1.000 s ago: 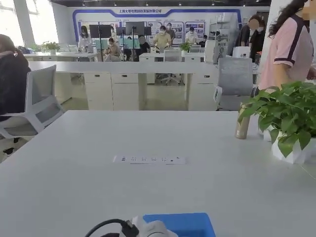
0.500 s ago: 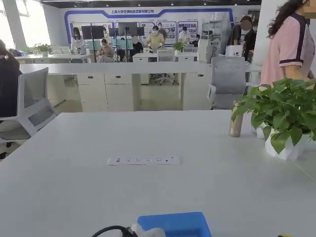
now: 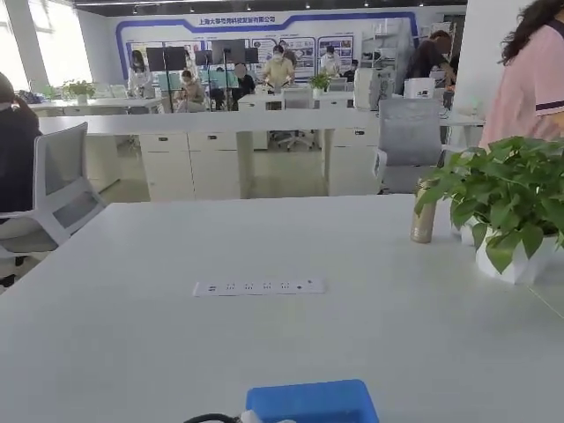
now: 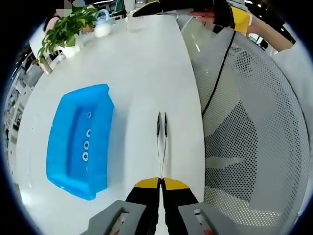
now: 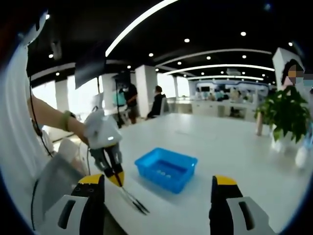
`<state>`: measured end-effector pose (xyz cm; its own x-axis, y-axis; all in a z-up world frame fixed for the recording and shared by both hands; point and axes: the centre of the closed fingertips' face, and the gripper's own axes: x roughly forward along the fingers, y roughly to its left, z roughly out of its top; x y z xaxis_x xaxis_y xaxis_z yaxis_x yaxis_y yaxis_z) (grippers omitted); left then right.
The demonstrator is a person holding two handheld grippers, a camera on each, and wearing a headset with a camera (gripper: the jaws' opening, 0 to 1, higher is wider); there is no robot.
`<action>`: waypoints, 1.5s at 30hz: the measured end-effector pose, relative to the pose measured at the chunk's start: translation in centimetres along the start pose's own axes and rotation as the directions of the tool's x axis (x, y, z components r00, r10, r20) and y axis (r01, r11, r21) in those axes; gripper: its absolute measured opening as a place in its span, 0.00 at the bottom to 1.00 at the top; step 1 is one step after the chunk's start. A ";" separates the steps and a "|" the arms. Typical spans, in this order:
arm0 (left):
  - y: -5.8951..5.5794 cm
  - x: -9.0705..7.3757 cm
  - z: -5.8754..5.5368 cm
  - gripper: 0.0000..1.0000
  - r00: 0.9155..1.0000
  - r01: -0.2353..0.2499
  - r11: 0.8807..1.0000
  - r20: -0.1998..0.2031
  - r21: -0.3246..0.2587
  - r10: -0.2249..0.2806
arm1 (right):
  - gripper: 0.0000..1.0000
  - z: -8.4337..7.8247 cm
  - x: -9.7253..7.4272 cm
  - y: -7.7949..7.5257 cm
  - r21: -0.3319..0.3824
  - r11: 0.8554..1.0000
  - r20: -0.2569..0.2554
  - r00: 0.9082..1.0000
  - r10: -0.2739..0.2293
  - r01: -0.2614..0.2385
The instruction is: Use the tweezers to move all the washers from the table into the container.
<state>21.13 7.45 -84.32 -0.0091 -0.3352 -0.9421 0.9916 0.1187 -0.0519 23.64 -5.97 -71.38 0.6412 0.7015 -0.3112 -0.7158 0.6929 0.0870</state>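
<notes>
Left hand-held gripper (image 4: 160,182) pinches the tweezers (image 4: 162,139), its 2 jaws seemingly closed; right hand-held gripper (image 5: 157,180) gapes wide.

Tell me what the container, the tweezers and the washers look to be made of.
The container looks like moulded plastic: bright blue, glossy, rounded edges. The tweezers look like steel: thin grey arms with a dull sheen. The washers, small pale rings in the container, may be metal; too small to be sure.
</notes>
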 end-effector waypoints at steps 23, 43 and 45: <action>-0.2 0.7 -1.2 0.00 0.996 0.009 1.000 -0.092 0.028 -0.006 | 0.93 -1.8 0.0 -0.2 0.035 0.999 -0.045 0.999 -0.016 0.017; -0.5 1.2 -2.0 0.00 0.992 0.015 0.999 -0.125 0.038 -0.010 | 0.94 -1.9 1.3 0.8 0.045 0.999 -0.057 0.998 0.028 -0.025; -0.4 1.2 -2.1 0.00 0.992 0.013 0.999 -0.128 0.041 -0.008 | 0.94 -1.9 1.3 0.8 0.043 0.999 -0.059 0.998 0.030 -0.028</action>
<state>20.44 8.98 -86.09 -0.0336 -0.2140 -0.9763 0.9958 0.0762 -0.0510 23.36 -4.78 -73.50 0.6020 0.7109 -0.3637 -0.7205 0.6799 0.1364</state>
